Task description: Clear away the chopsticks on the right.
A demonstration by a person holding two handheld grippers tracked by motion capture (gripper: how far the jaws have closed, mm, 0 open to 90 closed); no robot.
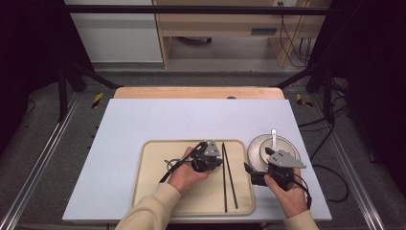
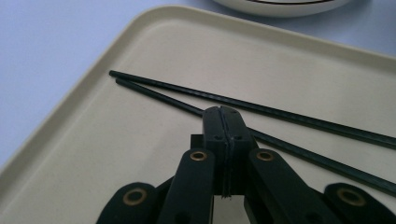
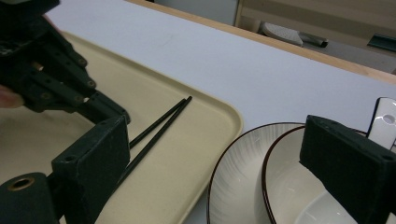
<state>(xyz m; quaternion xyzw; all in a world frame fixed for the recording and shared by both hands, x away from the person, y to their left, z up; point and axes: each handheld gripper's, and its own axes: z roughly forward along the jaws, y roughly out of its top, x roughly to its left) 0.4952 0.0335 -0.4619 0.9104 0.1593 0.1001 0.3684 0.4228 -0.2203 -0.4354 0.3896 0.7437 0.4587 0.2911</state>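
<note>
1. Two hands hold two claws: left claw (image 1: 214,162), jaws pressed together with nothing between them, over the tray (image 1: 153,191); right claw (image 1: 256,175) spread wide beside the plate (image 1: 256,143).
2. Cream, smooth, round-cornered tray on the bench (image 1: 143,120) holds two thin black chopsticks (image 1: 229,177).
3. One round white plate carries one bowl (image 3: 285,186) and one white spoon (image 1: 274,136).

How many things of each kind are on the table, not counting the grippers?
Chopsticks: 2
Tray: 1
Plate: 1
Bowl: 1
Spoon: 1
Total: 6
</note>
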